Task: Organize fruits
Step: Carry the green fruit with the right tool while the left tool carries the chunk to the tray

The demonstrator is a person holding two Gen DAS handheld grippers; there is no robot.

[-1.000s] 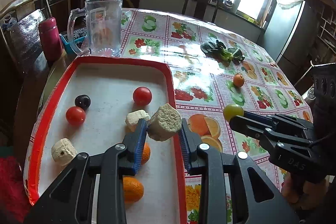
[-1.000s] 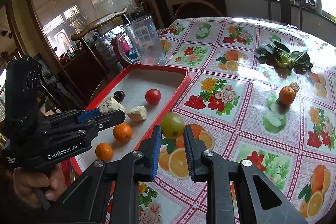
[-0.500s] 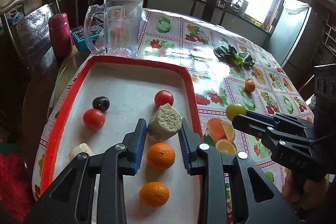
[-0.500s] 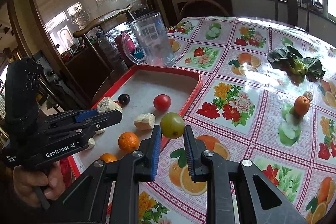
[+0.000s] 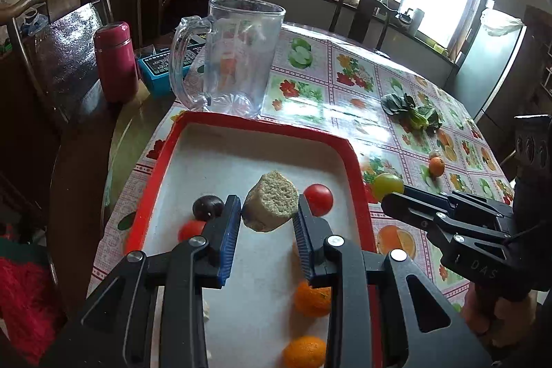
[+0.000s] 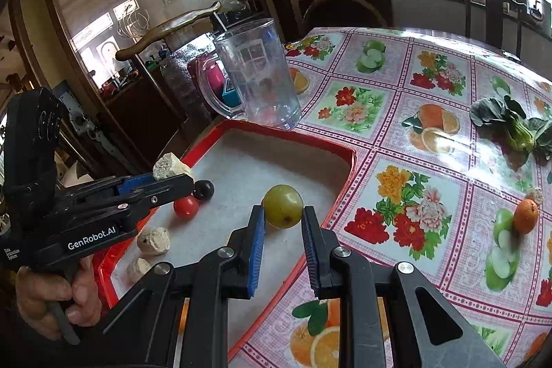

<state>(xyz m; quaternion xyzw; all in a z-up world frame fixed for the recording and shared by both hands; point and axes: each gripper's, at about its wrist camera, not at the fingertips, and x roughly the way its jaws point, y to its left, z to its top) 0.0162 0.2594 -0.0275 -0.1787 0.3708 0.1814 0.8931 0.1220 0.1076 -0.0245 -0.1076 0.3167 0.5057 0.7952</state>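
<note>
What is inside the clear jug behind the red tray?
The clear jug looks empty; only the tablecloth pattern shows through its wall. Its bottom behind the red tray rim is partly covered.

Tray under both grippers, jug beyond it

The tray point(image 5: 241, 123) lies on the table point(image 6: 431, 85) below the left gripper point(image 5: 265, 223) and right gripper point(image 6: 283, 226); the jug point(image 5: 238, 57) stands just past its far rim, the flask point(image 5: 115, 61) left of that, and leafy greens point(image 6: 514, 123) far to the right.
</note>
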